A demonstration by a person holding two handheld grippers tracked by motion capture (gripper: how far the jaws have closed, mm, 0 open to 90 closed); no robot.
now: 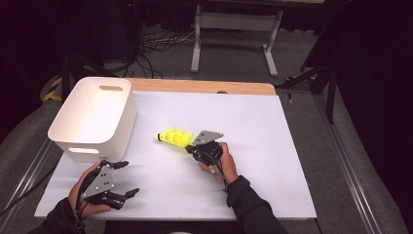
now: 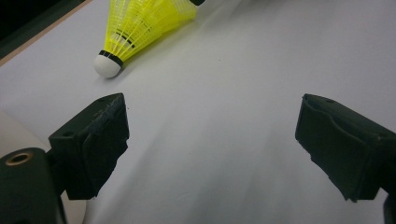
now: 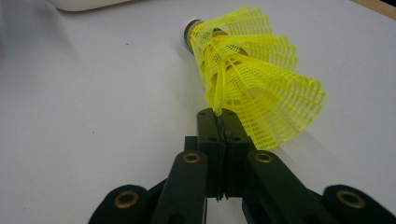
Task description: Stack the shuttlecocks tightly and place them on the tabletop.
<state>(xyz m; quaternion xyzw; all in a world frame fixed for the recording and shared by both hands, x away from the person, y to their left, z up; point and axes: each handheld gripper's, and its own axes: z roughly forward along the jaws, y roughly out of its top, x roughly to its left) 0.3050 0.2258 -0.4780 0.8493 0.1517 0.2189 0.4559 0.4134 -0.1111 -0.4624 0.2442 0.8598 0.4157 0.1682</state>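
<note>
The right tool point(image 3: 220, 122) is clamped on the edge of the yellow shuttlecock point(image 1: 175, 137): in the right gripper view its jaws meet tight on a thin strip of the mesh skirt, so the grasp looks done, though narrow. The shuttlecock lies on its side on the white tabletop point(image 1: 253, 146), its white cork tip point(image 2: 107, 65) pointing toward the white plastic bin point(image 1: 95, 117) at the far left of the tabletop, with a gap between tip and bin. Judging by that layout, the likely goal is to drop the shuttlecock into the bin; if so, the pick-up is secured, and the lift, the carry and the release are left. It cannot be told from these pictures whether the shuttlecock has left the surface yet. What shows of the bin's inside in the high view, the far wall with its handle slot and part of the floor, looks bare; its near corner is hidden by the wall. The left tool point(image 1: 124, 178) rests released near the tabletop's front left edge, just in front of the bin, jaws spread wide with nothing between them.
</note>
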